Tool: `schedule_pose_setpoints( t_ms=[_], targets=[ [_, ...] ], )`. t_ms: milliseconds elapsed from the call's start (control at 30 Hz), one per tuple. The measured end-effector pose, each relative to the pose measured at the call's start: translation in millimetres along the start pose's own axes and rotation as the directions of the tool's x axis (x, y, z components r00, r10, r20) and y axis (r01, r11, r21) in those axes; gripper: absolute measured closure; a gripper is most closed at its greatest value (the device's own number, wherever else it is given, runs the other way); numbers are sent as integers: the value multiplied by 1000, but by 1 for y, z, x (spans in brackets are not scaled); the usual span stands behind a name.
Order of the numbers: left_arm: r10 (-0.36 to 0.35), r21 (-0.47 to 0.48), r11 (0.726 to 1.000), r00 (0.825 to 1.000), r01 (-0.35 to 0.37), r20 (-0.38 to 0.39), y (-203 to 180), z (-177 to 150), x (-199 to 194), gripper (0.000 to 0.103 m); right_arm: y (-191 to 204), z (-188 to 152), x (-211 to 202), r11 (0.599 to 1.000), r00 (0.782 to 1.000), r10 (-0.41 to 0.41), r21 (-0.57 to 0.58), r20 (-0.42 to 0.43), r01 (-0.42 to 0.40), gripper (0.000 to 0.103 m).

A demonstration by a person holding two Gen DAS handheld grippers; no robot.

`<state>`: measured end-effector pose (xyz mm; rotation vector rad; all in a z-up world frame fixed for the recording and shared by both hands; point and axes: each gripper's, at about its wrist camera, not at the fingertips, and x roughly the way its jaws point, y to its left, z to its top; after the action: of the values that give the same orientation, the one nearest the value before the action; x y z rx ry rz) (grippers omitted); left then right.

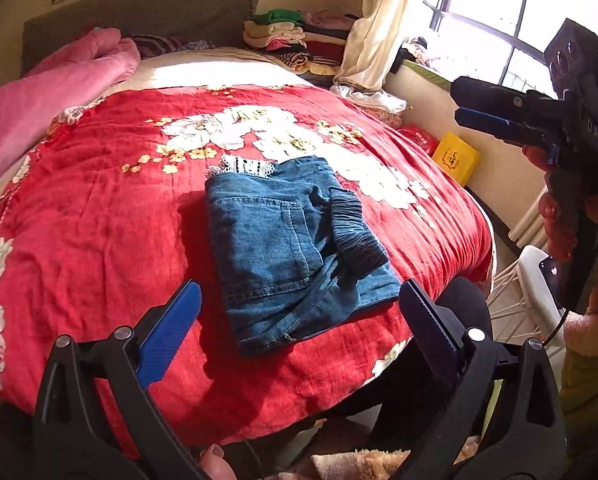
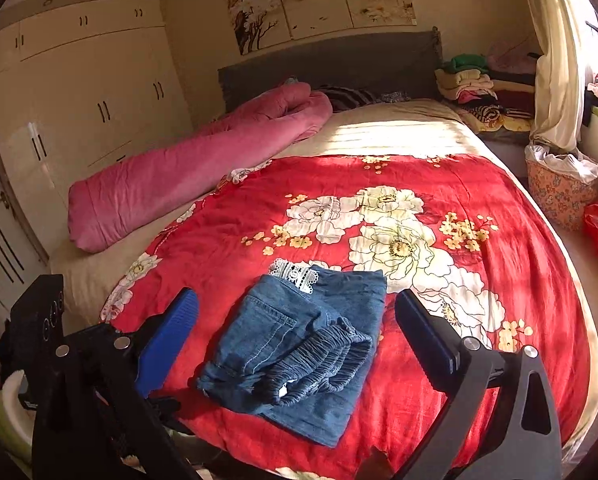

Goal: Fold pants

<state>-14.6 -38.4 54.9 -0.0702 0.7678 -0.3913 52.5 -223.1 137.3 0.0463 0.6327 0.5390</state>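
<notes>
Reading left to right across the left wrist view: the pink rolled quilt [image 1: 51, 96] lies along the bed's far left edge; your left gripper [image 1: 299, 328] hangs with its fingers [image 1: 171, 332] spread wide and nothing between them; the pants [image 1: 295, 252], denim and already folded into a compact block, rest on the red floral bedspread [image 1: 99, 220] just ahead of and below those fingers, untouched; your right gripper [image 1: 479, 108] hangs at the far right, raised clear of the bed. In the right wrist view the right gripper's fingers [image 2: 167, 340] likewise stand fully apart and empty, with the pants [image 2: 299, 344] lying between and just beyond them. The block's long axis runs away from you toward the headboard, lace trim [image 1: 243, 166] at the far end, elastic waistband [image 1: 355, 232] doubled over on the right side. Both grippers sit near the block's near edge; neither is clearly nearer. Judged from this layout, the folding looks essentially complete, and any further move would start at that near edge.
</notes>
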Motion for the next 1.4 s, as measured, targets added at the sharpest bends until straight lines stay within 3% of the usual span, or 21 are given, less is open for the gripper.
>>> schedule_pose_setpoints(
  t_ms=[633,900,1400],
  targets=[
    [111,-66,992,993,-109,30,28,25,-7,10,-21,-16,-11,997,998,-63,45,22,62,5],
    [152,-70,986,988,-151,1,34,29,12,10,-38,-30,4,993,996,-84,77,-16,85,5],
    [160,-68,984,984,-165,-80,40,26,53,10,-58,-55,44,989,990,-87,112,-109,99,5]
  ],
)
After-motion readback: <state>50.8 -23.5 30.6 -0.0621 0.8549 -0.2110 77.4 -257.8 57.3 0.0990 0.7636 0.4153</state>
